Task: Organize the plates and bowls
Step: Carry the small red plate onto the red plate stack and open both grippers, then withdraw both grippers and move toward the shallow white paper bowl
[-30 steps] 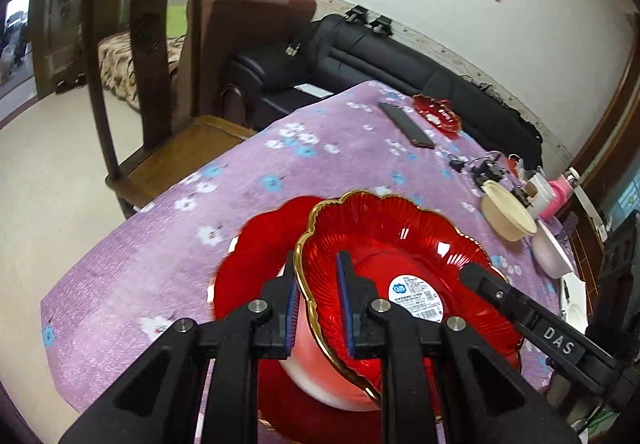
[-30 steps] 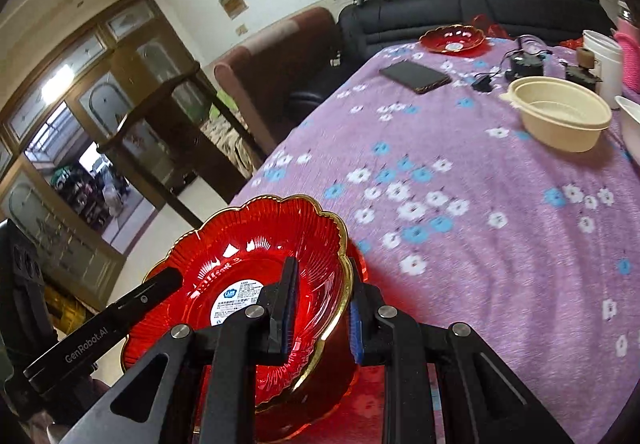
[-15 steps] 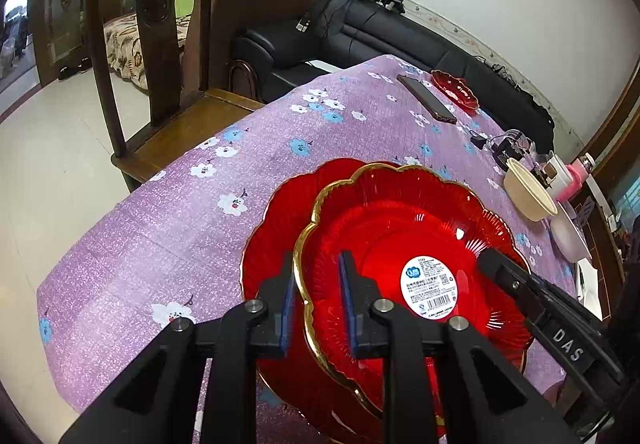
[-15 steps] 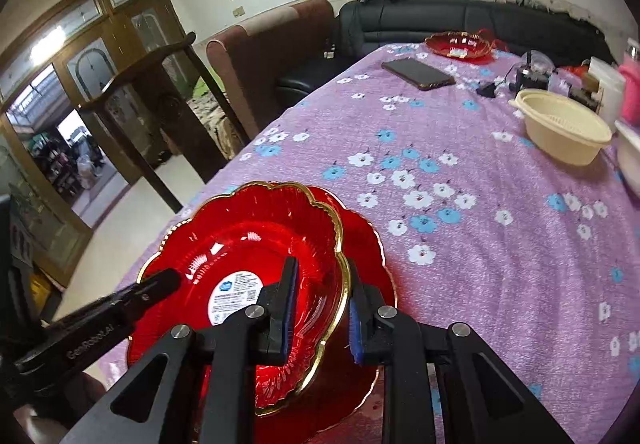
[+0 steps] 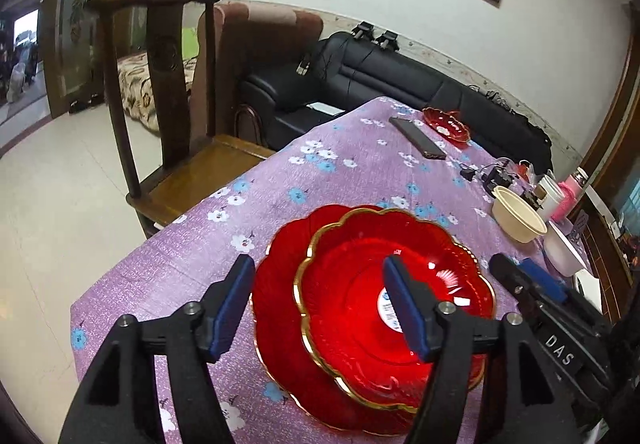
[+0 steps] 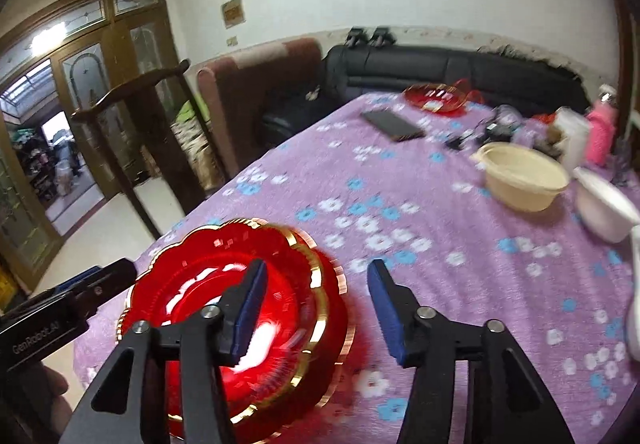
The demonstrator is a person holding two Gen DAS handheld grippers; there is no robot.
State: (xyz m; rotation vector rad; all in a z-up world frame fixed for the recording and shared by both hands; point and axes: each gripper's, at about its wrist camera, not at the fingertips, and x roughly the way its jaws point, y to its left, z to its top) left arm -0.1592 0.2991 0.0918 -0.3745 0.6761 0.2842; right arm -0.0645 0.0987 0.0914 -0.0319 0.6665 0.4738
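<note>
A gold-rimmed red plate [image 5: 360, 304] lies stacked on a larger red plate [image 5: 276, 308] near the table's front edge; the stack also shows in the right wrist view [image 6: 208, 284]. My left gripper [image 5: 320, 304] is open, its jaws spread over the stack's left rim. My right gripper [image 6: 316, 304] is open above the stack's right rim. Another red plate [image 5: 446, 123] sits at the far end. A cream bowl [image 6: 524, 175] and a white bowl [image 6: 606, 209] stand at the right.
The purple flowered tablecloth [image 5: 320, 179] covers the table. A dark phone [image 5: 416, 137] lies near the far plate. Cables, a white cup and a pink bottle [image 6: 600, 127] crowd the far right. A wooden chair [image 5: 160, 103] stands left of the table.
Both grippers let go of the gold-rimmed plate and opened wide. The plate now rests on the larger red plate. Both grippers rose and drew back slightly.
</note>
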